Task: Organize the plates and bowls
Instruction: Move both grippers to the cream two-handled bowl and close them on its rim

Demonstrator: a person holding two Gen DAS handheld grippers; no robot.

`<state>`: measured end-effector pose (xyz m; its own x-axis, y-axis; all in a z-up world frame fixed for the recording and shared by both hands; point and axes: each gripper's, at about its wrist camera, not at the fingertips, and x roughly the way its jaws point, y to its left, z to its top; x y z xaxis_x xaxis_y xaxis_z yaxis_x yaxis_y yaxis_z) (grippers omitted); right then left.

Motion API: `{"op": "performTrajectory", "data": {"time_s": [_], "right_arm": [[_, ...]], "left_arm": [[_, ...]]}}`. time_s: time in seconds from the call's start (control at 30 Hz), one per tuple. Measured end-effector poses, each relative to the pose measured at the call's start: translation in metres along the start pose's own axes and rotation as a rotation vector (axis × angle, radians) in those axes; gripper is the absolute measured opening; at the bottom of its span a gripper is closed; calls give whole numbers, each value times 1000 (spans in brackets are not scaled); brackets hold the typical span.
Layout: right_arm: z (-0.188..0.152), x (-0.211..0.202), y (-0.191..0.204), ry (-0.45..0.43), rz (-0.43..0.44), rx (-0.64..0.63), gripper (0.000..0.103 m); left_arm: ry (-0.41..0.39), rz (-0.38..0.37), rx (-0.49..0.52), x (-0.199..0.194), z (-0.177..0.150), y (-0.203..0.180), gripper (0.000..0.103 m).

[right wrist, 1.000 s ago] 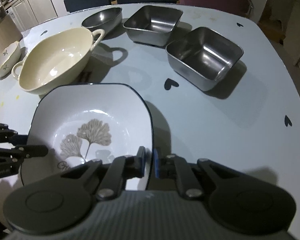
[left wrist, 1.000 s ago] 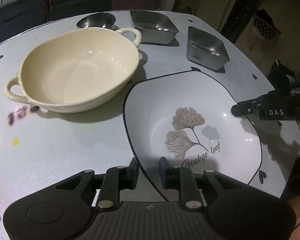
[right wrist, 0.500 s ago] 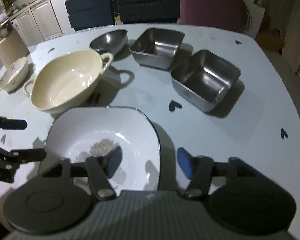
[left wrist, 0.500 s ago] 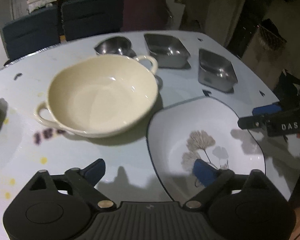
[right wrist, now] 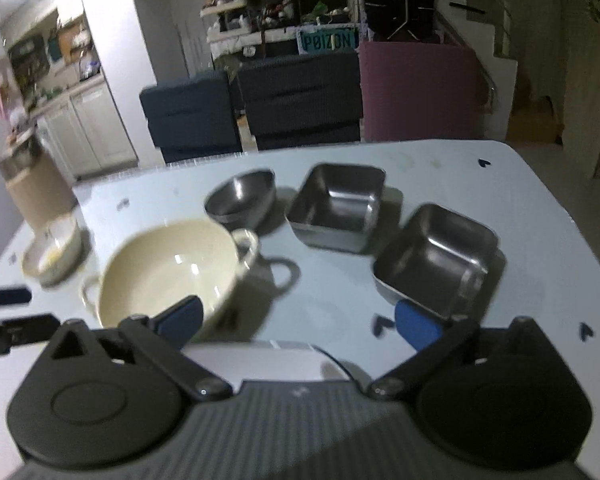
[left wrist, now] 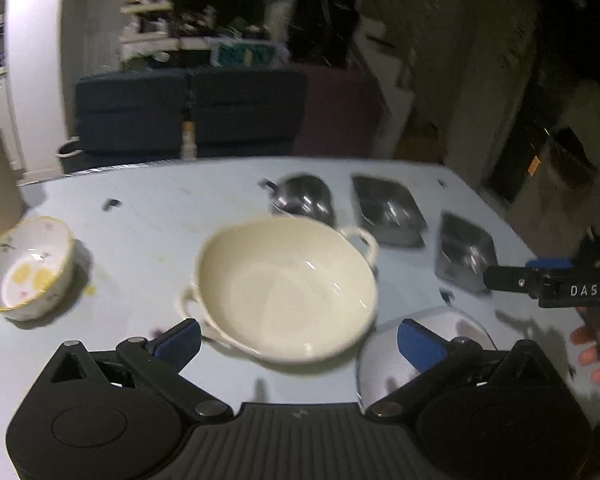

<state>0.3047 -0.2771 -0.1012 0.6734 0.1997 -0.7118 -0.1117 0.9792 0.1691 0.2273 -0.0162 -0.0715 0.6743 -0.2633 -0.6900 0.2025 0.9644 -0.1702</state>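
Observation:
My left gripper (left wrist: 298, 340) is open and empty, raised over the near edge of the table. A cream two-handled bowl (left wrist: 288, 288) sits just beyond its fingers. The white square plate (left wrist: 444, 326) lies on the table at the right, partly hidden behind the right finger. In the right wrist view my right gripper (right wrist: 298, 320) is also open and empty above the plate (right wrist: 268, 360). The cream bowl (right wrist: 164, 276) stands to its left. Each gripper appears at the edge of the other's view.
A round steel bowl (right wrist: 242, 198) and two square steel bowls (right wrist: 340, 204) (right wrist: 436, 256) line the far side. A small floral bowl (left wrist: 28, 268) stands at the left by a beige canister (right wrist: 36, 188). Chairs (right wrist: 300, 96) stand behind the table. A hand (left wrist: 588, 356) shows at right.
Both grippers were shut on the plate's rim a second ago. They have opened, let go of it, and pulled back and up. The plate now lies on the table.

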Motion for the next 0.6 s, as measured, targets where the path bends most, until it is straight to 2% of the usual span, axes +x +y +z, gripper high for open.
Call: {"op": "performTrajectory", "data": {"time_s": [0.07,0.2,0.37,0.47,0.6], "right_arm": [[9,8,7,-33,26,1,103],[23,29,26,-49,12,-29,103],[39,60,39,-54,15,17,103],[46,72,41,-35,41,12,103],[52,91,40,28,26,31,103]], "left_arm": [[-20,25,-36,-4,4,7,103],[-74,89,-97,-11,10,21,103],[-66,100,-172,-2,12,39,103],[-85,129,-233,2,14,52,102],[-98,116,-310,11,15,70,97]]}}
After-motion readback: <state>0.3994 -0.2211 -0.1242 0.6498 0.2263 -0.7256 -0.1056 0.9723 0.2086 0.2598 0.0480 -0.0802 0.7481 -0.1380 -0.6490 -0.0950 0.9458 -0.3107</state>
